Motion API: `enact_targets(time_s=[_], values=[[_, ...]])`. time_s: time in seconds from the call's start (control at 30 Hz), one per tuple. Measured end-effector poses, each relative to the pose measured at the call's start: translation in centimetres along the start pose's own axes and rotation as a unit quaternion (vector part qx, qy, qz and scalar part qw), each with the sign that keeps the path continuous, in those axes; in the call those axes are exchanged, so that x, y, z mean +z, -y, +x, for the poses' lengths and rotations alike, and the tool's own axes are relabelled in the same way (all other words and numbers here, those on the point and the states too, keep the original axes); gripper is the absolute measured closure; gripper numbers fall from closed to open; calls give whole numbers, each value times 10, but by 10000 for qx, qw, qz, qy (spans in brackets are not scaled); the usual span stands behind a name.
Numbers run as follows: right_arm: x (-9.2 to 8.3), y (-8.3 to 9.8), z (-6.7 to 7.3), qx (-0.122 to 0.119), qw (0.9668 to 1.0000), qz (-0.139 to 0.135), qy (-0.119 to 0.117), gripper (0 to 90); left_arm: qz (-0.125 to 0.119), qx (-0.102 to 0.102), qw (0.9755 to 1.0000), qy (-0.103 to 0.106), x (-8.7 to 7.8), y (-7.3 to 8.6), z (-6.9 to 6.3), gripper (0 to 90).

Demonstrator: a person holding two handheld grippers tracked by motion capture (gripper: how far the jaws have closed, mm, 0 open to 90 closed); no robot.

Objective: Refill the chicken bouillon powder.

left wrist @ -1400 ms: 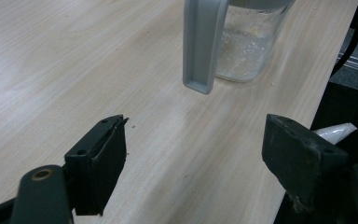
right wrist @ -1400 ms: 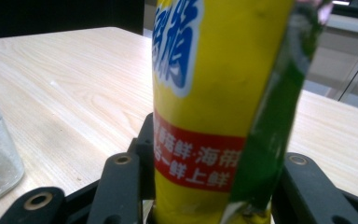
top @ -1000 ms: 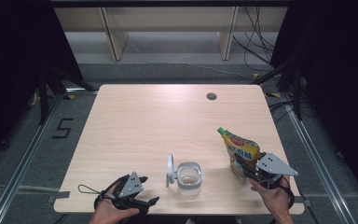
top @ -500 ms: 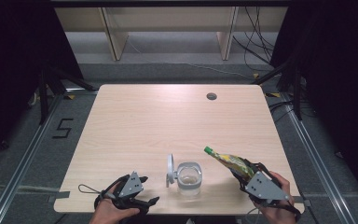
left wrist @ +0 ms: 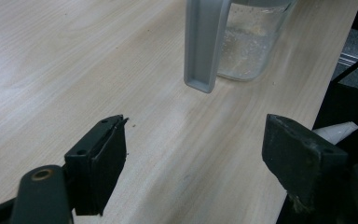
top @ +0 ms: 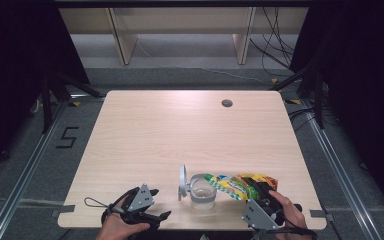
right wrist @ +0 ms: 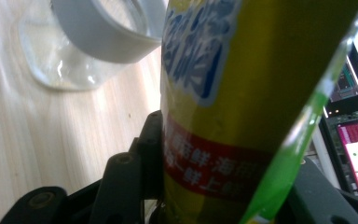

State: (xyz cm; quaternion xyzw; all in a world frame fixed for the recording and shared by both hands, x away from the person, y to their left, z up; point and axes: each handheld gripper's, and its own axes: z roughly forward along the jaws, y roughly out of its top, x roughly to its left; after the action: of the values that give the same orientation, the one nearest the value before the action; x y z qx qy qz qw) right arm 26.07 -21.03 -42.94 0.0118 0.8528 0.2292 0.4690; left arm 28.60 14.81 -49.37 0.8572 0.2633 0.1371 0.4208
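In the right gripper view we see the yellow snack bag [right wrist: 242, 93] so close that its print blurs and its top and bottom run past the picture's edges. It hides the right gripper's [right wrist: 223, 196] pads, so we cannot see their contact. The clear jar [right wrist: 79, 51] is cut off at the top there, and likewise in the left gripper view, where its contents look too hazy to name.

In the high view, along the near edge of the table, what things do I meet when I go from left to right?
Left gripper → jar lid → glass jar → snack bag → right gripper, shut on the bag.
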Motion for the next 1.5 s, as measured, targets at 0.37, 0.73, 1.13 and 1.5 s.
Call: enact_targets(time_s=[0.37, 0.73, 1.13, 1.5], values=[[1, -11, 4, -632, 9977, 233, 16, 602, 1, -4, 10000, -15, 0, 0, 0, 215], [4, -27, 10, -1927, 9790, 595, 316, 610, 51, 33, 10000, -25, 0, 0, 1, 215], [2, -36, 16, -2421, 9633, 1039, 511, 611, 102, -25, 9999, -2, 1, 1, 2, 215], [6, -41, 16, -2868, 9502, 1054, 614, 612, 67, -19, 10000, -43, 3, 2, 3, 215]])
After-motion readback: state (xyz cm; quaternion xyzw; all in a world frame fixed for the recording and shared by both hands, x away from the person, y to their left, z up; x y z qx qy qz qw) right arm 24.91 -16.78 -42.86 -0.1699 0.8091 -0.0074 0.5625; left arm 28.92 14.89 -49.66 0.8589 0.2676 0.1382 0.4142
